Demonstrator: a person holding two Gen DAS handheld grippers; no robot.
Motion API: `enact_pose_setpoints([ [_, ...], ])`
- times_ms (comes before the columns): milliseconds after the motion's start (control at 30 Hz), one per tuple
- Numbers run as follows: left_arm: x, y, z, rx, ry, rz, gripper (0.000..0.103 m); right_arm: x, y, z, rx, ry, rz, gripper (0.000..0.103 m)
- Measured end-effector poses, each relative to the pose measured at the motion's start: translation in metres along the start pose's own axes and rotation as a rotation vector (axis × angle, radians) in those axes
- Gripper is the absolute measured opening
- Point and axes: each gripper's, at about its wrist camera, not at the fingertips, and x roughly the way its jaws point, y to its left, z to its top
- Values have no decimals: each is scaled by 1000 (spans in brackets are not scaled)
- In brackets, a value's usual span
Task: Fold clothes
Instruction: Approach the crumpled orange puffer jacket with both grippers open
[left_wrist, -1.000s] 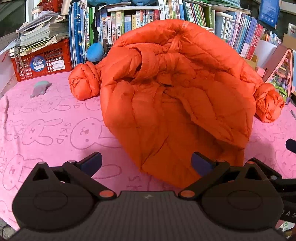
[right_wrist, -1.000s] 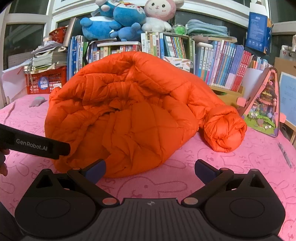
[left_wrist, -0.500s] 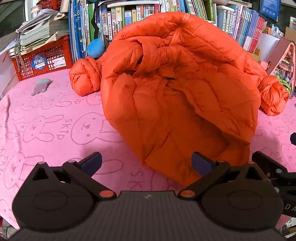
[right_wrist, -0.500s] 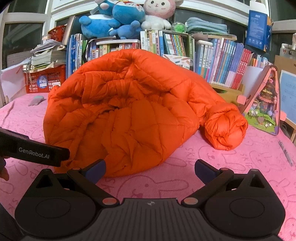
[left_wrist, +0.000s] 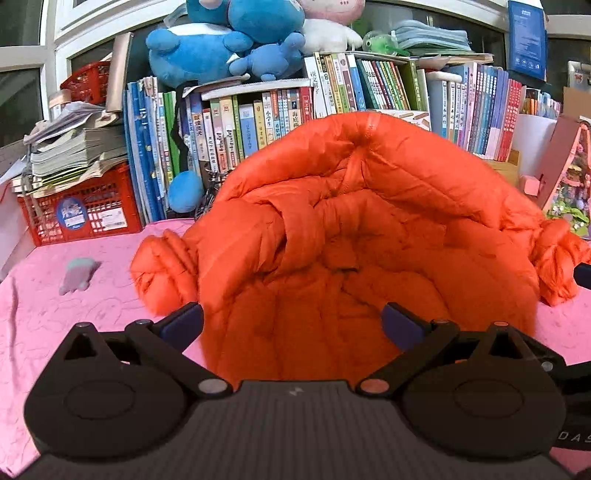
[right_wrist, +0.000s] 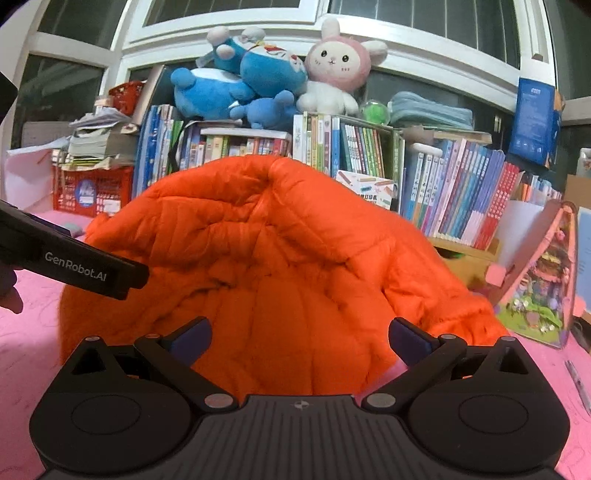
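Both tools, the left tool (left_wrist: 291, 320) and right tool (right_wrist: 300, 335), stood spread and empty with the puffy orange jacket (left_wrist: 369, 251) bunched just ahead between their fingers on the pink-covered counter (left_wrist: 74, 314), seemingly placed to grip its near hem

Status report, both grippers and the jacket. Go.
Left gripper open, right gripper open, both empty, at the near hem. Orange puffer jacket bunched on pink cloth, unfolded. Nothing blocking.
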Motion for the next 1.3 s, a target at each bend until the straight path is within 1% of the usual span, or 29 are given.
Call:
enact_pose_setpoints([
  [100,13,-6,-9,11,14,8,103,15,1,-2,4,7,-19,103],
  [200,23,-13,-19,61,24,29,103,25,3,-8,23,26,-3,103],
  [333,32,-23,-31,140,21,67,103,38,9,-19,12,73,17,103],
  [467,39,-20,-33,127,55,56,103,48,10,-19,11,127,40,103],
  [633,48,-15,-35,112,98,41,103,62,13,-20,4,209,47,103],
  [900,53,-9,-36,84,127,17,103,73,8,-22,30,276,64,103],
  [1100,54,-6,-35,69,137,4,103,75,7,-22,28,297,74,103],
  [1300,56,-7,-33,71,140,5,103,74,11,-20,4,297,67,103],
])
